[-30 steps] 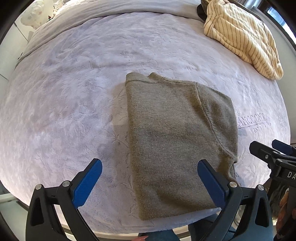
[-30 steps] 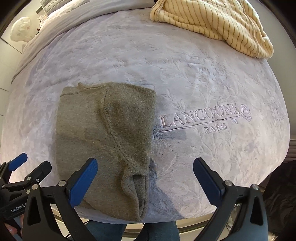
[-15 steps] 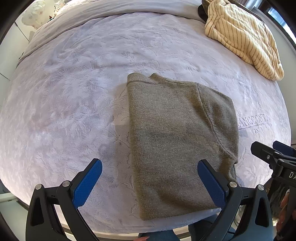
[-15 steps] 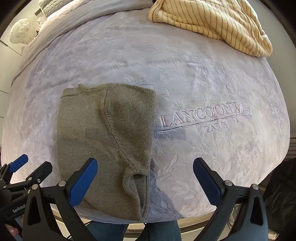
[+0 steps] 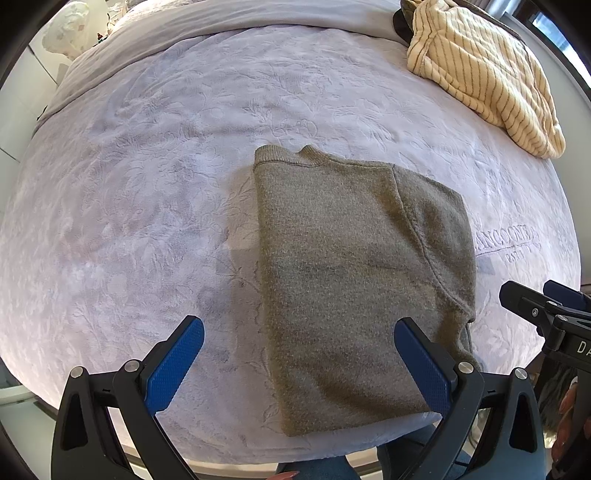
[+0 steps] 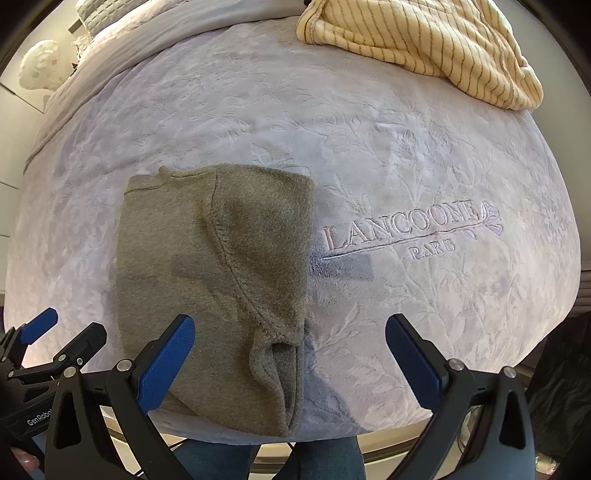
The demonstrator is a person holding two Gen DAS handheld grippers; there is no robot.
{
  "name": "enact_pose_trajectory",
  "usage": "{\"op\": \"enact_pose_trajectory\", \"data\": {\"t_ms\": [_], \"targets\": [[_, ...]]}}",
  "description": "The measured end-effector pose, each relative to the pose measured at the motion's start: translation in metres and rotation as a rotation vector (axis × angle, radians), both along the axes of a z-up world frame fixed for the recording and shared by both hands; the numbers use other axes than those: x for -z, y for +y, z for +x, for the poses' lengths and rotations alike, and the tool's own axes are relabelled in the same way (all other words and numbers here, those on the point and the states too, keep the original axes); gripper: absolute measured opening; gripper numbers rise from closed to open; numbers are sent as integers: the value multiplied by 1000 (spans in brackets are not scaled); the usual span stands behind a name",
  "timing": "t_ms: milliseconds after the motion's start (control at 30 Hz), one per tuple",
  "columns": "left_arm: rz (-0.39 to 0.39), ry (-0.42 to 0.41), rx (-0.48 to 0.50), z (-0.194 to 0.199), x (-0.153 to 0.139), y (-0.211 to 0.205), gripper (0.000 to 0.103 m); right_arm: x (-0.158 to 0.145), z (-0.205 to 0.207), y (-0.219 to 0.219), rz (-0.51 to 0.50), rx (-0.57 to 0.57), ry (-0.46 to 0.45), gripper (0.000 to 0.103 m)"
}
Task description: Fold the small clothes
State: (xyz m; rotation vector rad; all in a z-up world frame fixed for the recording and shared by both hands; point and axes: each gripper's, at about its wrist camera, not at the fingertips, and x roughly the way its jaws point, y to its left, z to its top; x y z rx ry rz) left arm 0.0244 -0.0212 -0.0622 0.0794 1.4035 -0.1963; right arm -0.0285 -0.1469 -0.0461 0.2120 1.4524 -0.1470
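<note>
An olive-grey knit sweater (image 5: 354,280) lies folded lengthwise on the lilac bedspread (image 5: 129,221), its sleeve folded over the right side and its hem at the bed's near edge. It also shows in the right wrist view (image 6: 218,280). My left gripper (image 5: 299,363) is open and empty, hovering above the sweater's near end. My right gripper (image 6: 290,360) is open and empty, above the sweater's near right corner with the folded cuff. Each gripper shows at the edge of the other's view.
A cream striped garment (image 5: 484,70) lies crumpled at the far right of the bed, also in the right wrist view (image 6: 424,44). Embroidered "LANCOONE PARIS" lettering (image 6: 406,229) lies right of the sweater. A grey sheet band (image 5: 221,18) runs along the far side.
Both grippers have drifted very slightly; the sweater lies as before. Both stay open and empty.
</note>
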Motion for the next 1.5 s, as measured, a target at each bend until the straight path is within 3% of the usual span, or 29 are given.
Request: {"op": "enact_pose_trajectory", "data": {"t_ms": [1500], "targets": [[19,-14,-15,-3,-1,6,103,2,-1,4,1,-10,11,103]]}}
